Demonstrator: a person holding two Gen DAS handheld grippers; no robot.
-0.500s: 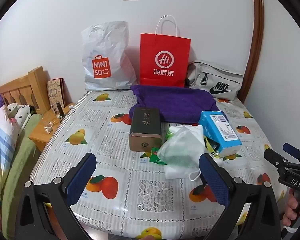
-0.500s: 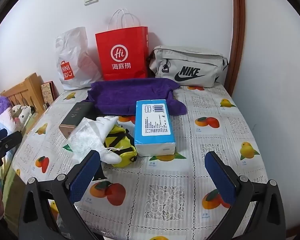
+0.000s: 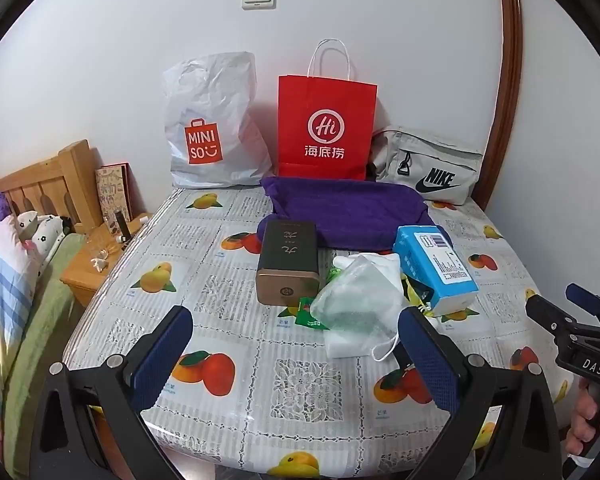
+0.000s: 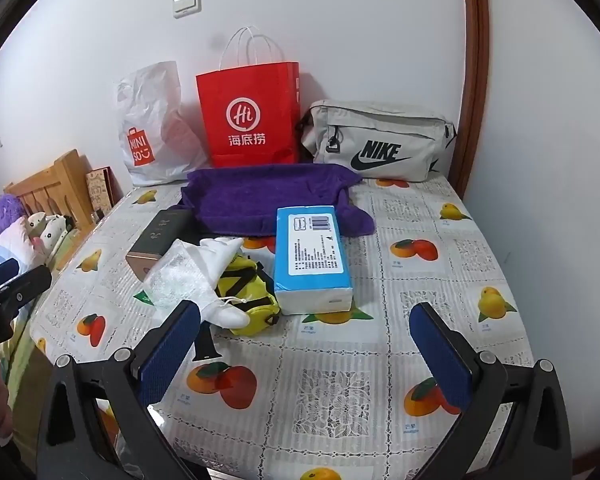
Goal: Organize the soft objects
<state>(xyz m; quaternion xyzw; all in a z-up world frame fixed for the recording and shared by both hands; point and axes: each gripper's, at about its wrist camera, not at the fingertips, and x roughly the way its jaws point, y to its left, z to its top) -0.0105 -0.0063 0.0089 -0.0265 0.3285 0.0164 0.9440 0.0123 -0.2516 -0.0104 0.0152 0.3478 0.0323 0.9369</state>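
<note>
Grippers, left (image 3: 296,354) and right (image 4: 306,350), hover wide and empty over the table's (image 4: 440,272) near edge; the soft pile (image 4: 236,280) mid-table wants a low, centred pinch.

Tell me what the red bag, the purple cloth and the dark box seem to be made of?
Red bag: matte paper, with sharp creases and white twisted-cord handles. Purple cloth: soft fuzzy fabric, probably towelling, lying in folds. Dark box: probably metal tin, judging by its bronze sheen, though coated card is possible.
</note>
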